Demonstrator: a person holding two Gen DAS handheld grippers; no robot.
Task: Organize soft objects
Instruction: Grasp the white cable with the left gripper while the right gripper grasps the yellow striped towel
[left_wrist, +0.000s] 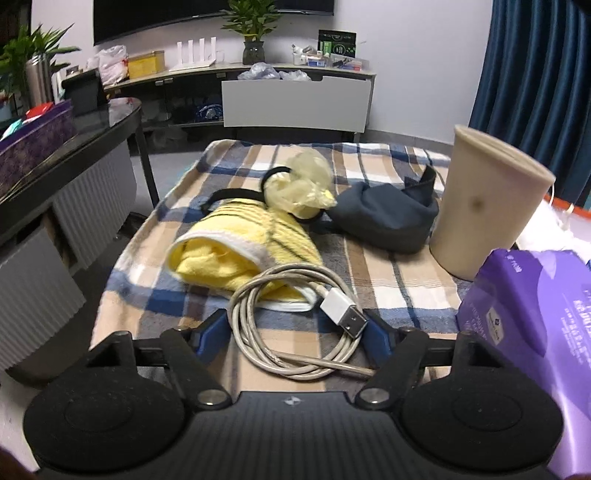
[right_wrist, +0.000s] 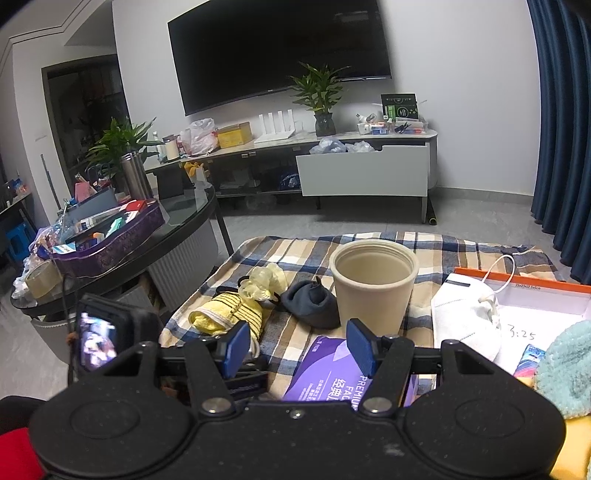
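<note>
Left wrist view showed us a job barely begun: the plaid blanket (left_wrist: 388, 280) that carried everything was strewn with loose items, and we judged almost all the sorting was left. Largest on it, the beige cup (left_wrist: 487, 206) stood upright near the blanket's right edge, and from the right wrist view it looked empty inside, so nothing had gone into it. Beside the cup, towards the middle, lay the dark blue pouch (left_wrist: 384, 218), slumped and touching nothing but the cloth as far as we could tell. The yellow striped towel (left_wrist: 243, 247) lay rolled near the centre, with a crumpled pale plastic bag (left_wrist: 303, 184) and a black band at its far end. At the near right corner the purple tissue pack (left_wrist: 532, 332) sat unmoved. On the right wrist view an orange-rimmed box (right_wrist: 524, 282) at the right edge held a white face mask (right_wrist: 465, 314), and a teal fluffy cloth (right_wrist: 565, 365) showed at that frame's border; whether these were already sorted we could not tell. Smallest, the coiled white USB cable (left_wrist: 295, 321) lay at the near edge, overlapping the towel's end. Our left gripper (left_wrist: 295, 332) had its jaws apart on either side of that coil, not pressing it. Our right gripper (right_wrist: 299, 347) hung with jaws apart and empty above the tissue pack.
</note>
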